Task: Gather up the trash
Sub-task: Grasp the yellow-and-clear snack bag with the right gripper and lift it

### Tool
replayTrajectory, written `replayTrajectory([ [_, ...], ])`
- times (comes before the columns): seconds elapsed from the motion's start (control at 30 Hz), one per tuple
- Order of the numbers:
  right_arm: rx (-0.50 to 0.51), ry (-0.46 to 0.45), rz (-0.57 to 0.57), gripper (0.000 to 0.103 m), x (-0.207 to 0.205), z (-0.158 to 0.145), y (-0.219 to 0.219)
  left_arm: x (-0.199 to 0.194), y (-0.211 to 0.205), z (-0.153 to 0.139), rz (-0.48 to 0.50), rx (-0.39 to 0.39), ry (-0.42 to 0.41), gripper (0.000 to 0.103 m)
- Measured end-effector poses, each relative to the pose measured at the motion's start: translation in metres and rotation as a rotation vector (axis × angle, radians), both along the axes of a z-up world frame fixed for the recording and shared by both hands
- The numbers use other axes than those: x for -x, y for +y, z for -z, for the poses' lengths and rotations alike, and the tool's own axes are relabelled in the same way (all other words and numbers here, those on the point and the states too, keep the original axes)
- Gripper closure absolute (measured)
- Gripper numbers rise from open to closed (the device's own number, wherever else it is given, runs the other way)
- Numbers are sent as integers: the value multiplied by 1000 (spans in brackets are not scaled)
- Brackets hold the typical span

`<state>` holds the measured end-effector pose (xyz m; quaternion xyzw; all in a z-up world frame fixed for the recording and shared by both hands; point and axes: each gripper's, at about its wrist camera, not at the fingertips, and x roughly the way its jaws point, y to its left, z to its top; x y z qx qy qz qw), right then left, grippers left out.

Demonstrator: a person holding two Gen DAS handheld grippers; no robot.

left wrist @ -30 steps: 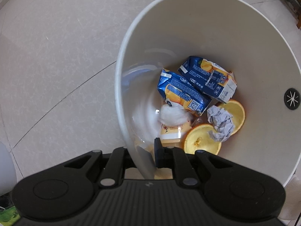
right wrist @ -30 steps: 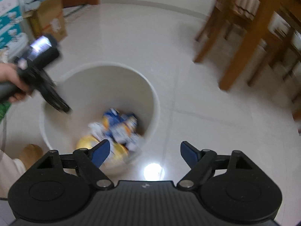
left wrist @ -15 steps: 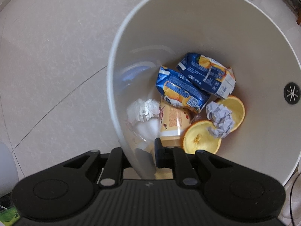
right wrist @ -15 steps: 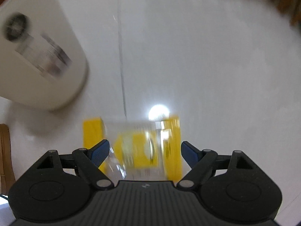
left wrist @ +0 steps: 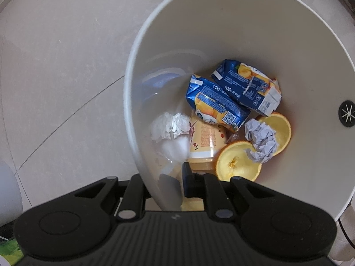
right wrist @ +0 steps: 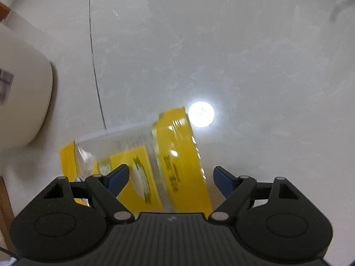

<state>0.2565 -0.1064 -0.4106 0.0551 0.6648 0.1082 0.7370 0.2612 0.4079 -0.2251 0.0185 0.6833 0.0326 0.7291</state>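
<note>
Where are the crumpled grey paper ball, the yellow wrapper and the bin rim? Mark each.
crumpled grey paper ball (left wrist: 261, 140), left wrist view, centre.
yellow wrapper (right wrist: 177, 155), right wrist view, yellow panel.
bin rim (left wrist: 127, 102), left wrist view, left edge.

Both downward, close — sharing bin (left wrist: 142, 71)

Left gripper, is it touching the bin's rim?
Touching. The left wrist view shows the left gripper shut on the bin's near wall, one finger inside, one outside.
</note>
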Motion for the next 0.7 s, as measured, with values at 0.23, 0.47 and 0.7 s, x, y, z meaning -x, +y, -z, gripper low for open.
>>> replayTrajectory([
  [0.23,-49,-70,64,16,-12,-17,11,0,0,1,-1,-5,-2,91],
  [0.47,-19,-124,402,16,47,-32,-11,2,-2,0,21,-19,-16,91],
  [0.7,-141,-46,658,15,107,2,-30,3,-1,-1,21,-11,-18,91],
])
